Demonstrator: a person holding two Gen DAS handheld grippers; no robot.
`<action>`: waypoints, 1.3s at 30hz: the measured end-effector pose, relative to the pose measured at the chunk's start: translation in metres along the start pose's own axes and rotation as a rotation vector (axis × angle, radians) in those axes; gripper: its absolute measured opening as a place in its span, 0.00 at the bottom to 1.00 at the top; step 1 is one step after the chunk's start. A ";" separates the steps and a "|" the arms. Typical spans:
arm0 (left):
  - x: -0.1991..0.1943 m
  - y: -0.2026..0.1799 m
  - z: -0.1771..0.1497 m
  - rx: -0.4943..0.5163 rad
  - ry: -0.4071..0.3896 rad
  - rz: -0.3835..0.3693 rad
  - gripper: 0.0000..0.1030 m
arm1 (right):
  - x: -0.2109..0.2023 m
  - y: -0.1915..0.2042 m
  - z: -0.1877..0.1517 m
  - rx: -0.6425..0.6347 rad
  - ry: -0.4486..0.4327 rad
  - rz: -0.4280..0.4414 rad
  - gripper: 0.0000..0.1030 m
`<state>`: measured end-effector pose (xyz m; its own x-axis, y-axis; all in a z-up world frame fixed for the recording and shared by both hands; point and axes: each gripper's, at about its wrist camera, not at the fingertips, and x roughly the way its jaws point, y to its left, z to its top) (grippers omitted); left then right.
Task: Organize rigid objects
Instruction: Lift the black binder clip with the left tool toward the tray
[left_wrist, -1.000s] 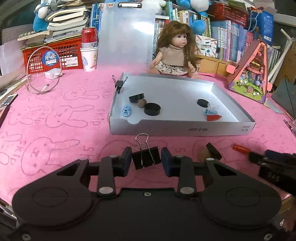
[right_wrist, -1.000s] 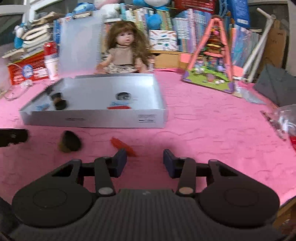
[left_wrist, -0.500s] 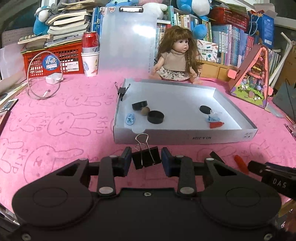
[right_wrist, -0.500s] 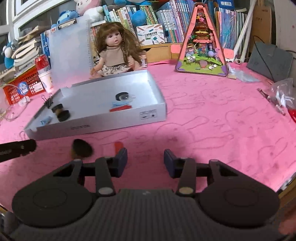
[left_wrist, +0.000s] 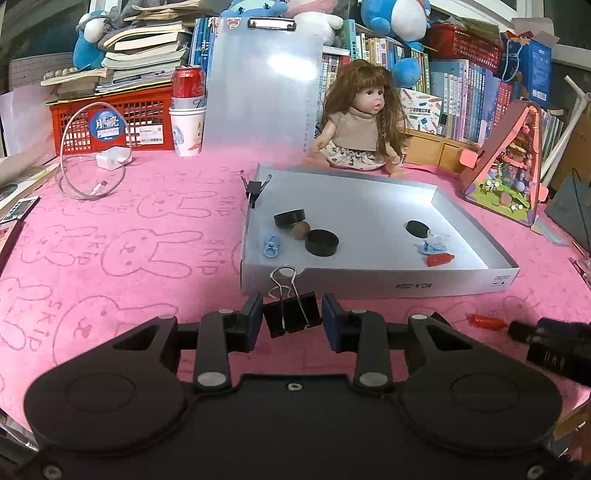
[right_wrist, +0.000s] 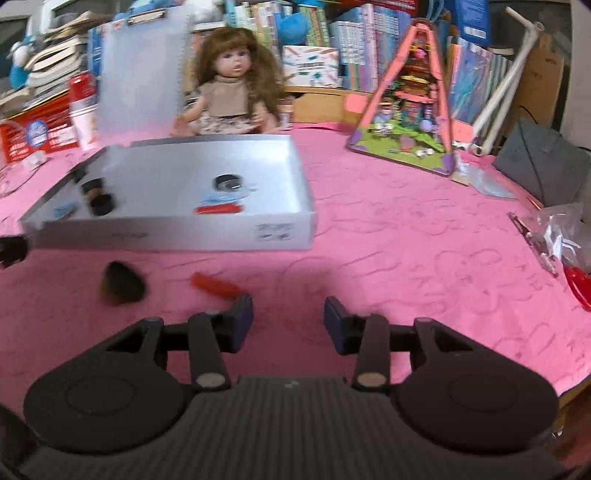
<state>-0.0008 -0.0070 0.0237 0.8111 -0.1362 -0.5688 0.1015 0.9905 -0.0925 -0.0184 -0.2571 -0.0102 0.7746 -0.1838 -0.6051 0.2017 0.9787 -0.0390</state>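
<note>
Left to right across the pink rabbit-print table cover (left_wrist: 110, 258): far left edge has a red crate (left_wrist: 110, 122) with a white charger and cable loop (left_wrist: 110, 160) in front, a soda can on paper cups (left_wrist: 188, 110), nothing task-related there. The left gripper (left_wrist: 291, 319) hangs just short of the white tray's (left_wrist: 369, 286) near-left corner, jaws narrow and clamped on a black binder clip (left_wrist: 291, 317), wire handles up; looks ready to go over the near wall. Inside the tray, left half: another binder clip (left_wrist: 255, 186) pinched on the left wall, blue small clip (left_wrist: 271, 246), two black round caps (left_wrist: 321, 242), a brown ball (left_wrist: 301, 230). Right half: a black disc (left_wrist: 417, 228), clear-blue piece (left_wrist: 434, 245), red cap-like piece (left_wrist: 439, 259). So roughly eight items already sorted in. Still loose on the cover in front of the tray's near wall: a dark brown lump (right_wrist: 120, 284), blurred, can't name it, and a red pen-like stick (right_wrist: 214, 285). The right gripper (right_wrist: 288, 321) sits just right of that stick, jaws about half spread, nothing between them, left finger tip near the stick's end; touching or not, can't tell. Left to do, judging by this: drop the clip, then collect the stick and the lump. Far right edge holds a plastic bag with bits (right_wrist: 561, 236); unclear if that counts.
</note>
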 end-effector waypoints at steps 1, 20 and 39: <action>0.000 0.000 0.000 0.000 0.001 0.001 0.32 | 0.001 -0.003 0.002 0.006 -0.005 -0.015 0.57; 0.001 0.000 0.002 0.003 -0.004 0.005 0.32 | 0.000 0.014 -0.001 -0.014 -0.008 0.030 0.57; 0.002 -0.002 0.007 0.006 -0.014 0.013 0.32 | -0.008 0.041 -0.017 0.173 -0.145 0.077 0.65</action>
<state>0.0049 -0.0089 0.0279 0.8203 -0.1229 -0.5585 0.0944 0.9923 -0.0798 -0.0262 -0.2137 -0.0207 0.8673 -0.1326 -0.4797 0.2285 0.9624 0.1472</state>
